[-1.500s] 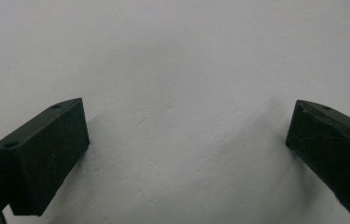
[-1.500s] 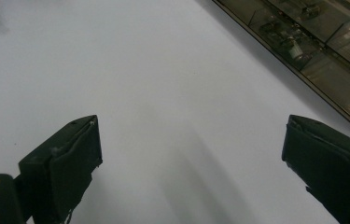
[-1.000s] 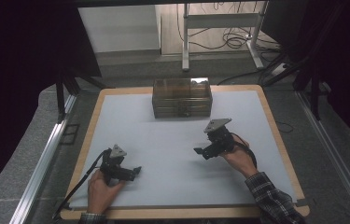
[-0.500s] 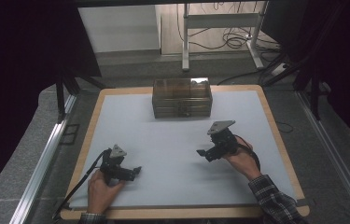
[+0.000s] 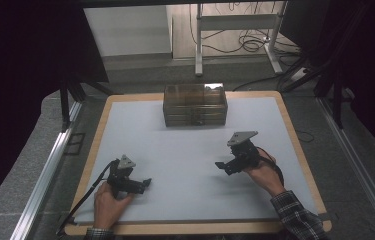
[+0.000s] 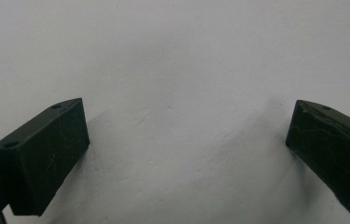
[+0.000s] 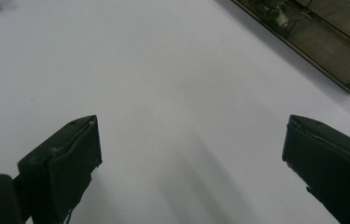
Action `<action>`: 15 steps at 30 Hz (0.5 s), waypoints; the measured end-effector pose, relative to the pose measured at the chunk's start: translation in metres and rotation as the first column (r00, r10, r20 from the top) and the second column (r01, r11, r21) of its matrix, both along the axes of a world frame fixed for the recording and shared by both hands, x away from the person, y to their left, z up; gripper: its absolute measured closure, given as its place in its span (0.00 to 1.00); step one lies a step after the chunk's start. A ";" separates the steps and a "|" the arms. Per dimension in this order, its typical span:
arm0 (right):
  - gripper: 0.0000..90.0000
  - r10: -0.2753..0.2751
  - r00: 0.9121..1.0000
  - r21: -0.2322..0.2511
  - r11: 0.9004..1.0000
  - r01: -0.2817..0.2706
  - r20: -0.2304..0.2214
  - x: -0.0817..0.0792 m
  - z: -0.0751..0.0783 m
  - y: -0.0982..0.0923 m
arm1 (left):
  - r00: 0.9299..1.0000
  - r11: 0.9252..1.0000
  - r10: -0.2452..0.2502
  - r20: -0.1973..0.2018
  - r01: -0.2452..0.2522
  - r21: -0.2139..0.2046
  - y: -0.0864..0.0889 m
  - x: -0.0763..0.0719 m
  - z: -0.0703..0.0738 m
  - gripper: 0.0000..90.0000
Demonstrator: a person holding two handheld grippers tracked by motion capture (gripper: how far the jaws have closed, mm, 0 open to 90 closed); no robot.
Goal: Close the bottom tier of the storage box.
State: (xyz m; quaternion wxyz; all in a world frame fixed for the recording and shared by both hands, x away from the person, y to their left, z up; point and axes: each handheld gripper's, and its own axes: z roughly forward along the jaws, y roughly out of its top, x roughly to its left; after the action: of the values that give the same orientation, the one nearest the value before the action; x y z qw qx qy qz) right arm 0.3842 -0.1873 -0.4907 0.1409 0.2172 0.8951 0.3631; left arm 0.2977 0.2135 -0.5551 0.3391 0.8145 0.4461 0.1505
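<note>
Drawer box [image 5: 195, 104] sits untouched at the tabletop's [image 5: 185, 165] far edge, centre. Our right gripper [image 5: 223, 166] has drifted back toward the near right, jaws spread wide, empty. Left gripper [image 5: 145, 183] parked near-left, also spread. No approach yet.

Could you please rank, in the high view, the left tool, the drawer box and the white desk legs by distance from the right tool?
1. Drawer box, ahead at the mat's far edge.
2. Left tool, across the mat, near edge.
3. White desk legs, beyond the table.

Measured from the right tool.
</note>
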 end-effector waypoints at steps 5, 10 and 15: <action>0.04 -0.009 1.000 -0.006 1.000 0.008 -0.008 -0.002 -0.002 -0.005 | 1.000 1.000 0.000 0.000 0.000 0.000 0.000 0.000 0.000 0.00; 0.04 -0.016 1.000 -0.014 1.000 0.016 -0.013 -0.004 -0.004 -0.011 | 1.000 1.000 0.000 0.000 0.000 0.000 0.000 0.000 0.000 0.00; 0.04 -0.026 1.000 -0.021 0.999 0.026 -0.010 -0.007 -0.005 -0.017 | 1.000 1.000 0.000 0.000 0.000 0.000 0.000 0.000 0.000 0.00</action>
State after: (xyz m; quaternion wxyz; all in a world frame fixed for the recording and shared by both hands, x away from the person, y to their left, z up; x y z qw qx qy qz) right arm 0.3774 -0.2043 -0.4959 0.1433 0.2289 0.8967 0.3507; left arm 0.2978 0.2135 -0.5551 0.3391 0.8144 0.4461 0.1506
